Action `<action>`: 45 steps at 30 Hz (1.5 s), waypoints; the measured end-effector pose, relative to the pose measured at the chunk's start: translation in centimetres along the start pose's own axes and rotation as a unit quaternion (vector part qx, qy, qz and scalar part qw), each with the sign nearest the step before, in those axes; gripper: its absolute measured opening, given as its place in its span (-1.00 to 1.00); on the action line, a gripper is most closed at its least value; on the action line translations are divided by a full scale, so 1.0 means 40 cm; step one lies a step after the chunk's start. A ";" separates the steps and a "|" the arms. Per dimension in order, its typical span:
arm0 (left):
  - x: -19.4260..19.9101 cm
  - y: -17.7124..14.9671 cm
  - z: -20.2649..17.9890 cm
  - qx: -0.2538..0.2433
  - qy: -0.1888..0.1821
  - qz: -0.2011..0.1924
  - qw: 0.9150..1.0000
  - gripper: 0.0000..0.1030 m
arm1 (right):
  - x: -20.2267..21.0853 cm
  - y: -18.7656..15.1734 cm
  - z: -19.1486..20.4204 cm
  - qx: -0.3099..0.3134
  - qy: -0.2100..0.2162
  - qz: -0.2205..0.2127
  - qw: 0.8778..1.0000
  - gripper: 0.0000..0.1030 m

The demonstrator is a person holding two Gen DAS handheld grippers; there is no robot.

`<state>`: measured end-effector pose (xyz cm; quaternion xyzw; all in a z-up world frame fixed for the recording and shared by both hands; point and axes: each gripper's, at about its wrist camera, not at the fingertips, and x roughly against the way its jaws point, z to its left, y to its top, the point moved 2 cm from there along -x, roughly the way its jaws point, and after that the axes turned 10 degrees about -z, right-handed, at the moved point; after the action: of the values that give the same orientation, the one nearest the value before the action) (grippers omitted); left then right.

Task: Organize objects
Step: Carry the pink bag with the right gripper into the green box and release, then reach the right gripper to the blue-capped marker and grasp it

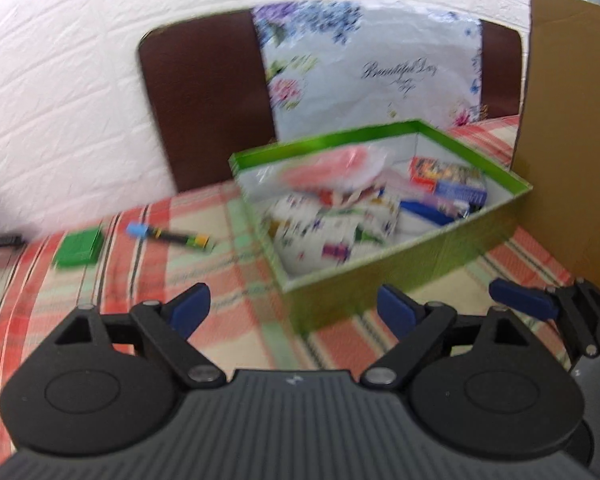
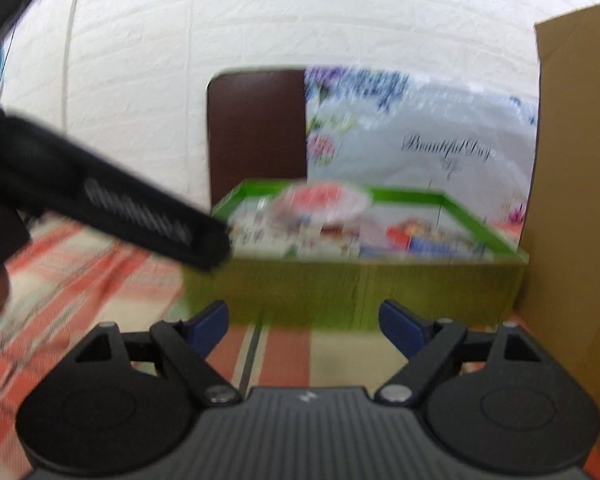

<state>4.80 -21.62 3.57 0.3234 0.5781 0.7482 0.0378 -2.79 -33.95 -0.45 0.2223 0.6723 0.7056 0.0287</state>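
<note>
Left wrist view: I see a marker [image 1: 168, 235] and a small green block [image 1: 79, 248] loose on the checked desk [image 1: 220, 280], left of the green box [image 1: 380, 272].
Left tongs [image 1: 294, 312]: wide apart, holding nothing.
Right tongs [image 2: 304, 324]: likewise spread and empty.
Handling: marker looks light, stiff, prone to roll; I'd pinch mid-barrel.
Right wrist view: box only, loose items hidden.
</note>
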 end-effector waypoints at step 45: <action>0.071 -0.325 0.596 0.159 0.179 -0.001 0.971 1.00 | -0.199 0.030 0.432 0.074 0.139 0.080 0.984 0.61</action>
<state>11.02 3.93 -3.83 0.1849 0.6876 0.6922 -0.1175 10.76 -20.61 -1.53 0.1770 0.7003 0.6776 -0.1380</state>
